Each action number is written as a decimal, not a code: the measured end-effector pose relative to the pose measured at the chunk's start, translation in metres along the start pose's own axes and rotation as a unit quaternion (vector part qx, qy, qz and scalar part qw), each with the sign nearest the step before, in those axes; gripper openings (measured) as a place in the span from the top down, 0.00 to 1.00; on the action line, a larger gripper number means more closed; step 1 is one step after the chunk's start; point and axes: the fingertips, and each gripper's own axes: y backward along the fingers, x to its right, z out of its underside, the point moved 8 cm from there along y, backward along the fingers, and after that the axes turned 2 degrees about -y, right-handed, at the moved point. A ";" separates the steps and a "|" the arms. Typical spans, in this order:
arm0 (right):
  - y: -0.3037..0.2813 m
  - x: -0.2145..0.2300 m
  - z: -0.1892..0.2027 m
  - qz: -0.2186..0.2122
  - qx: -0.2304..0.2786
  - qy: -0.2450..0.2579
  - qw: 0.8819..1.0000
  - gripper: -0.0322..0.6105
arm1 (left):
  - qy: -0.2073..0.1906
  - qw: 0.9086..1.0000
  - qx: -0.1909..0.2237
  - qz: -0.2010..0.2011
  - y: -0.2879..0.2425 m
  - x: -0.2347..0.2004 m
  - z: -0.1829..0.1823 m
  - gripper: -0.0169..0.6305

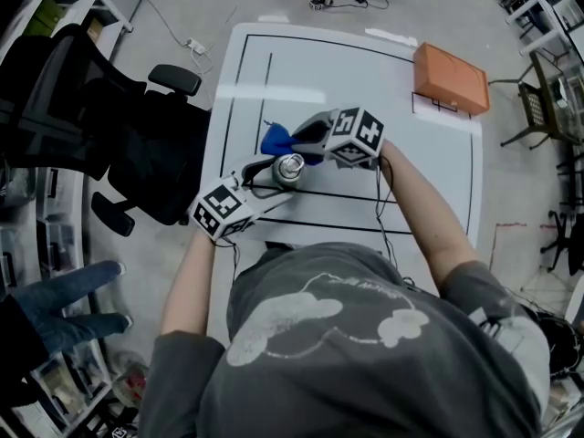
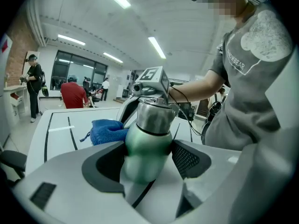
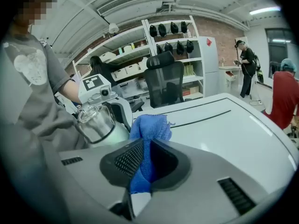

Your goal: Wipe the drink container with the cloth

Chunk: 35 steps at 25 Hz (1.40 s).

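A green drink container (image 1: pixel 290 169) with a steel top stands slightly tilted over the white table (image 1: pixel 429 181). My left gripper (image 1: pixel 274 179) is shut on its green body (image 2: pixel 148 143), one pad on each side. My right gripper (image 1: pixel 299 141) is shut on a blue cloth (image 1: pixel 276 140), which bunches out past its fingertips. In the right gripper view the cloth (image 3: pixel 149 132) hangs just right of the container's steel top (image 3: pixel 96 120), close to it; whether they touch I cannot tell. From the left gripper view the cloth (image 2: pixel 107 130) sits behind and left of the container.
An orange box (image 1: pixel 450 78) lies at the table's far right corner. A black office chair (image 1: pixel 119 135) stands close to the table's left edge. Someone's legs in jeans (image 1: pixel 64 308) are at the lower left. Shelving (image 3: pixel 163 45) and people stand beyond the table.
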 end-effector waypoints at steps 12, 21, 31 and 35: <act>-0.017 0.003 0.026 0.030 -0.034 0.000 0.999 0.88 | 0.043 0.997 0.020 -0.060 0.004 0.009 0.007 0.48; -0.001 -0.004 0.033 0.078 0.011 -0.023 0.997 0.87 | 0.083 0.978 0.033 -0.187 0.009 0.032 0.009 0.48; 0.039 -0.018 0.046 0.098 0.052 -0.017 0.994 0.87 | 0.219 0.891 0.121 -0.379 0.008 0.070 0.002 0.49; 0.051 -0.024 0.051 0.096 0.067 -0.011 0.993 0.87 | 0.226 0.851 0.144 -0.452 -0.003 0.085 -0.015 0.49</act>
